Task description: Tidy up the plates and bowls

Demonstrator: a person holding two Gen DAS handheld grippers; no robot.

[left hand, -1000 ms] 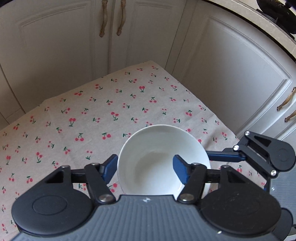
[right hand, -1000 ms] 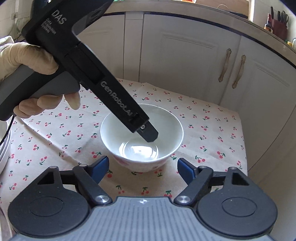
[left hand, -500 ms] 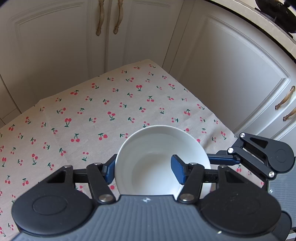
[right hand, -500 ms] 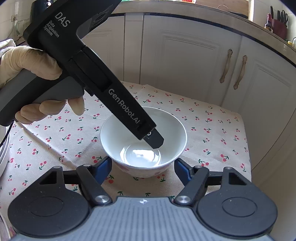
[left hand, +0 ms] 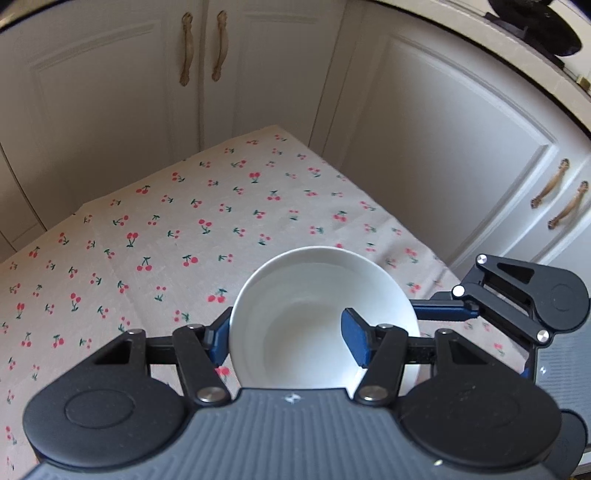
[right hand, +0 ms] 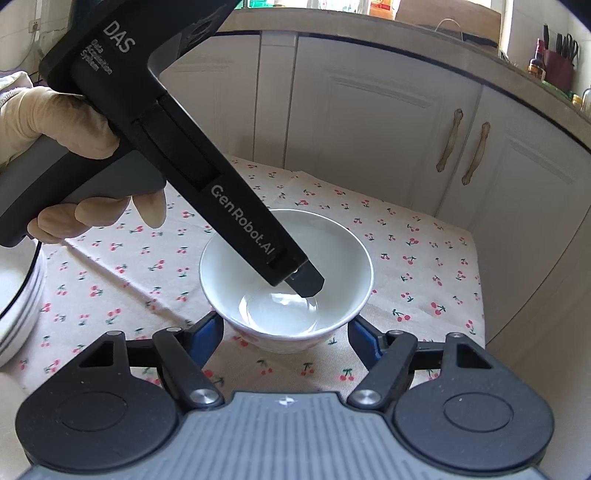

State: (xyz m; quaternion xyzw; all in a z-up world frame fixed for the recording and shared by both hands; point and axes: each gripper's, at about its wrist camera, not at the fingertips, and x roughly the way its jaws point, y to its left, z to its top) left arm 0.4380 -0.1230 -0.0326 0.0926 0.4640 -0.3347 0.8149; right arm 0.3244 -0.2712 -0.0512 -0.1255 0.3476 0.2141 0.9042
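A white bowl (left hand: pixel 314 295) sits over the cherry-print tablecloth (left hand: pixel 166 229). My left gripper (left hand: pixel 286 334) is shut on it, its left pad against the outside of the wall and its right pad inside the bowl. In the right wrist view one of its fingers (right hand: pixel 304 282) reaches down into the bowl (right hand: pixel 332 251), with a gloved hand (right hand: pixel 66 122) on the handle. My right gripper (right hand: pixel 284 334) is shut on the bowl's lower sides, one blue pad on each side. I cannot tell whether the bowl's foot touches the cloth.
A stack of white plates (right hand: pixel 14 302) stands at the left edge of the table. White cabinet doors (left hand: pixel 424 147) close in behind and to the right of the table's corner. A dark pan (left hand: pixel 535 22) sits on the counter above.
Both grippers' jaws closed in on the bowl, the right pads coming in from a wider stance. Since then the bowl keeps its place between them while the cloth shifts slightly below.
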